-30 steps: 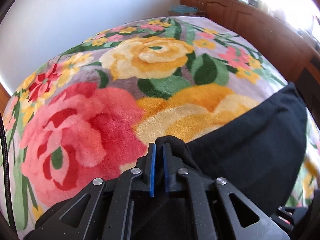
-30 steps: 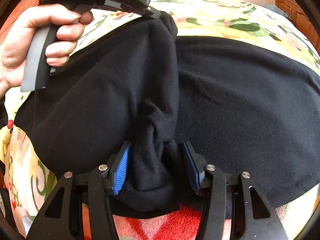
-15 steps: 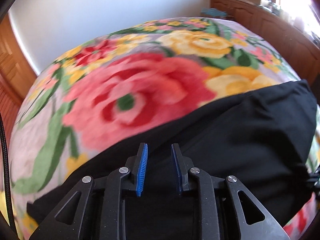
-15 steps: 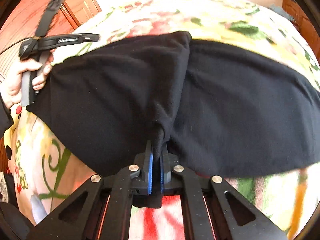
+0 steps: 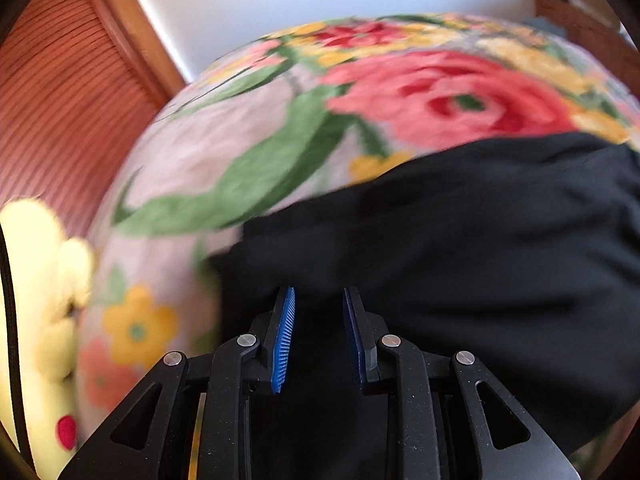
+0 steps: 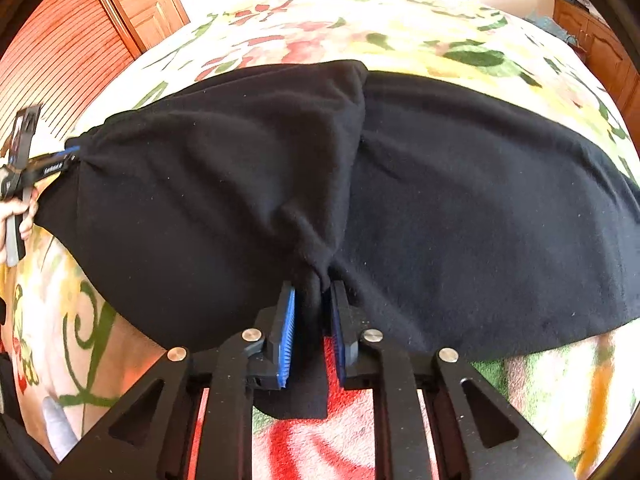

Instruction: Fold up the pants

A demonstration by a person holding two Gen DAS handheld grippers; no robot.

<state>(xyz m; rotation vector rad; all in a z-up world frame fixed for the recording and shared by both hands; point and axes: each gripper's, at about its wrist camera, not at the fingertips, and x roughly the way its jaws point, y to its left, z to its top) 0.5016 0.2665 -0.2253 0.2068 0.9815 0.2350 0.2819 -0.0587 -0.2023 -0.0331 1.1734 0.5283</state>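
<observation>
The black pants [image 6: 440, 200] lie spread across the flowered blanket [image 6: 400, 32] on the bed, with one part doubled over to the left so that a fold ridge runs from the far edge down to the near edge. At that near edge the right gripper [image 6: 312, 312] has a bunched tuck of the cloth between its blue pads [image 6: 287, 332]; its jaws are narrow and opening, with the fabric still squeezed between them. At the far left corner of the cloth the left gripper [image 6: 70, 152], held by a hand [image 6: 18, 216], sits at the gathered edge. In its own blurred view the left gripper [image 5: 318, 312] stands narrowly apart over the black cloth; I cannot tell whether it grips. A yellow plush toy [image 5: 40, 300] lies at the left, with a slatted wooden door [image 6: 60, 60] beyond.
</observation>
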